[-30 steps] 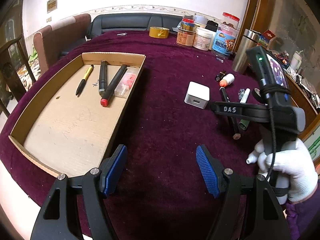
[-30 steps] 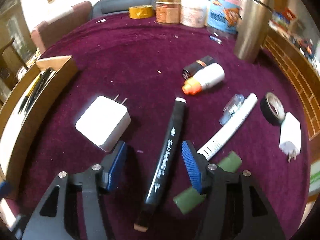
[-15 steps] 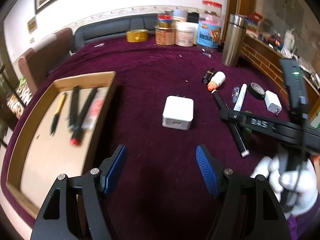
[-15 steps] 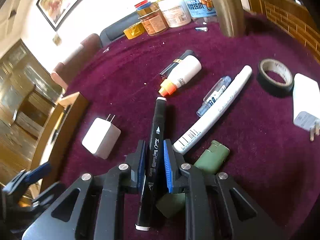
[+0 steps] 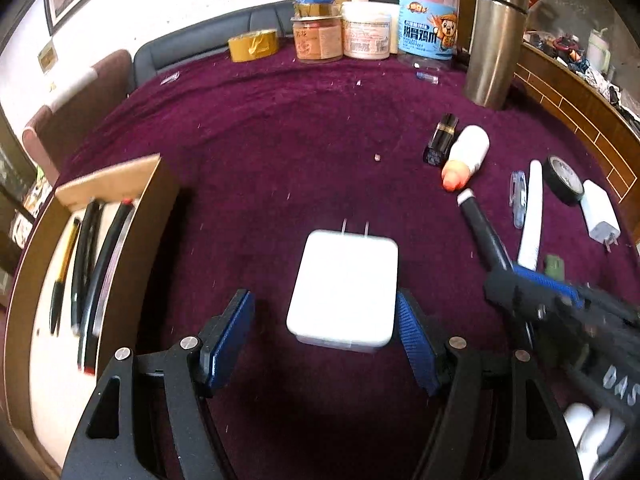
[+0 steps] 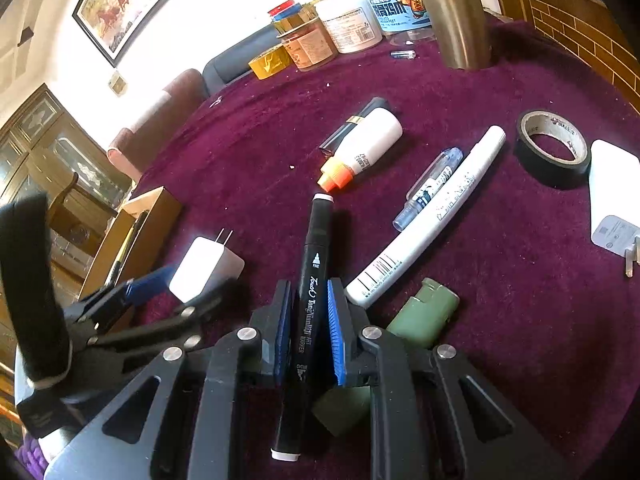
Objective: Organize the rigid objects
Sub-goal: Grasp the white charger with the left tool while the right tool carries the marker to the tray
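A white plug-in charger (image 5: 344,292) lies on the purple cloth between the jaws of my left gripper (image 5: 322,340), which is open. Its right pad (image 5: 414,340) is at the charger's side, while the left pad stands well clear. In the right wrist view the same charger (image 6: 208,264) sits by the left gripper (image 6: 172,300). My right gripper (image 6: 308,320) is shut on a black marker (image 6: 316,240) that lies on the cloth and points away. A cardboard box (image 5: 152,208) at the left holds several pens.
Around the marker lie a white marker (image 6: 432,216), a clear pen (image 6: 428,188), an orange-capped white bottle (image 6: 368,148), a green lighter (image 6: 424,312), a black tape roll (image 6: 552,148) and a small white charger (image 6: 612,192). Jars (image 5: 364,32), yellow tape (image 5: 254,44) and a steel tumbler (image 5: 496,44) line the far edge.
My left gripper moved from beside the box over to the white charger, which now sits between its jaws. My right gripper closed on the black marker and then held still.
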Demonstrator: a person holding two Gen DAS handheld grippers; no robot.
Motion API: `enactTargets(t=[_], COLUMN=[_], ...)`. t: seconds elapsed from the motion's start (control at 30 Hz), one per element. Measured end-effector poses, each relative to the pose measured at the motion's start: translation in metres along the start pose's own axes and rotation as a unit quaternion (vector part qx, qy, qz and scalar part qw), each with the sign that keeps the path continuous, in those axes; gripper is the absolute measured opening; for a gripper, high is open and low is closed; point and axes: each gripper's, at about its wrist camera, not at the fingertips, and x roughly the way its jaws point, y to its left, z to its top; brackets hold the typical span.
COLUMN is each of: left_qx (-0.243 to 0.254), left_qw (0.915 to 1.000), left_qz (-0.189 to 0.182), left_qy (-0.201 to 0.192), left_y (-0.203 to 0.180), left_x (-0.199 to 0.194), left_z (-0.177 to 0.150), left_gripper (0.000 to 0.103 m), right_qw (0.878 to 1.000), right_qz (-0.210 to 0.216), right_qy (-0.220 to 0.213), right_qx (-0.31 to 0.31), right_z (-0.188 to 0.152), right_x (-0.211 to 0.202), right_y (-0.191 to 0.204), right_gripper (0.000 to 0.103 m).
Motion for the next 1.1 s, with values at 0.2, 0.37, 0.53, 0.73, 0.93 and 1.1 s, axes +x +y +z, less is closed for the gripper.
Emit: enactTargets(t=[0.2, 0.37, 0.53, 0.73, 0.93, 1.1], left_qx=[-0.002, -0.012, -0.049, -0.090, -0.130, -0.170], left_qw=[0.9993, 0.9968, 0.9913, 0.9852, 0.9855, 0.9826], left_qz=[-0.029, -0.075, -0.114, -0.123, -0.045, 0.014], left_qy=[-0.025, -0.026, -0.043, -0.078, -0.099, -0.074], left_y=[0.003, 0.014, 0.039, 0.101, 0.182, 0.244], left_x=[0.006, -0.010, -0.049, -0.107, -0.126, -0.103], left_z=[0.004, -0.001, -0.015, -0.043, -0.064, -0.071], left_gripper=[0.058, 0.038, 0.038, 0.039, 0.039, 0.039], right_qw=[1.000, 1.000, 0.990, 0.987, 0.998, 0.998], right_qz=[0.000, -0.010, -0.113, -0.132, -0.037, 0.034], right_qy=[-0.001, -0.003, 0.008, 0.027, -0.001, 0.013], right_qx=[0.000, -0.007, -0.088, -0.090, -0.047, -0.044], right_z=[0.000, 0.000, -0.002, 0.003, 0.012, 0.018], right_x=[0.000, 0.001, 0.010, 0.012, -0.021, -0.020], right_y=[0.001, 0.003, 0.039, 0.049, 0.064, 0.104], right_gripper=[0.015, 0.015, 0.014, 0.012, 0.012, 0.013])
